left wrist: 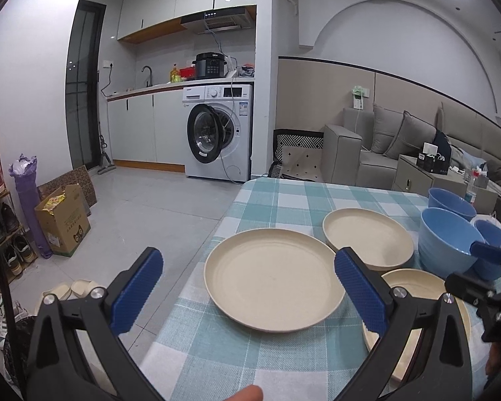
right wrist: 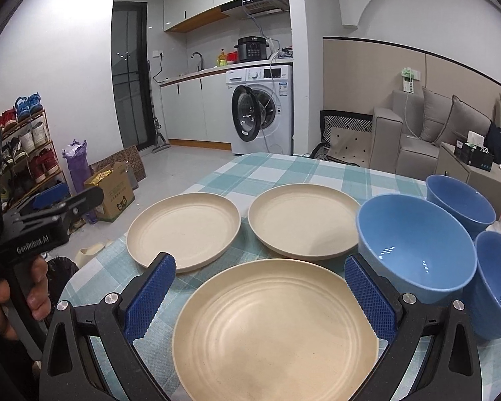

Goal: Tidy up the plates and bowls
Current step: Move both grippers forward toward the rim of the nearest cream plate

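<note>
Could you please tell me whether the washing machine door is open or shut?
Open: the washing machine door swings out leftward, exposing the drum.

3 cream plates, all upright & empty, on checked desk (right wrist: pixel 250 173): near plate (right wrist: pixel 277 330) closest to cam, left plate (right wrist: pixel 183 230) & far plate (right wrist: pixel 304 224) side by side behind it. 3 blue bowls to the right, upright, empty: big bowl (right wrist: pixel 414 244) just beside far plate, back bowl (right wrist: pixel 461 200), small bowl (right wrist: pixel 497 280).
</note>
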Demonstrator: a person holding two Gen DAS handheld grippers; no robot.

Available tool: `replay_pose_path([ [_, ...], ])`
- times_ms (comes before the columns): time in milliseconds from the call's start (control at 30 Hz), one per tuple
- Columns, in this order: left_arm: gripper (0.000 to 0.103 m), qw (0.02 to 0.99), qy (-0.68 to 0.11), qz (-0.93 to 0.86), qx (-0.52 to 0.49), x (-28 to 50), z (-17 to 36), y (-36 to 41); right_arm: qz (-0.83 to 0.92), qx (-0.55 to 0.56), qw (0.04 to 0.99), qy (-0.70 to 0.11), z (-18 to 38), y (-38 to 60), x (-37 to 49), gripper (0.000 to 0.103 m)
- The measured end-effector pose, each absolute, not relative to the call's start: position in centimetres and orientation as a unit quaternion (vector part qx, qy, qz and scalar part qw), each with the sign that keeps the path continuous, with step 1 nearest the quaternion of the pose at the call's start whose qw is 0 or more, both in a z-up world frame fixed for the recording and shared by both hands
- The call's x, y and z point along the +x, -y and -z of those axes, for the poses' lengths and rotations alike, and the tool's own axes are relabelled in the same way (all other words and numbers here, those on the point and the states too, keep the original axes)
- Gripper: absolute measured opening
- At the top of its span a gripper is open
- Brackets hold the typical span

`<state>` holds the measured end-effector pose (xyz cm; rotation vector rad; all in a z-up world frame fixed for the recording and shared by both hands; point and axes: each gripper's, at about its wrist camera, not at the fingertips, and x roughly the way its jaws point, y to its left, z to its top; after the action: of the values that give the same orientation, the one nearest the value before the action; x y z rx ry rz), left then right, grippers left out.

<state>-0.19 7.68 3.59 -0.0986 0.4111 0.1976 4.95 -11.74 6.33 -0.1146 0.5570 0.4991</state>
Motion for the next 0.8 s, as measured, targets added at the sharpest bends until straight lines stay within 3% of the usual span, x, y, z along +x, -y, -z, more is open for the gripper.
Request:
replay_pose_path([
  [800, 0.103, 0.963, -0.250, -0.099, -0.027, 4.6, -3.9, -11.1, -0.264, -0.051, 0.907, -0.324, -5.1, 5.7, 9.3, 0.103],
])
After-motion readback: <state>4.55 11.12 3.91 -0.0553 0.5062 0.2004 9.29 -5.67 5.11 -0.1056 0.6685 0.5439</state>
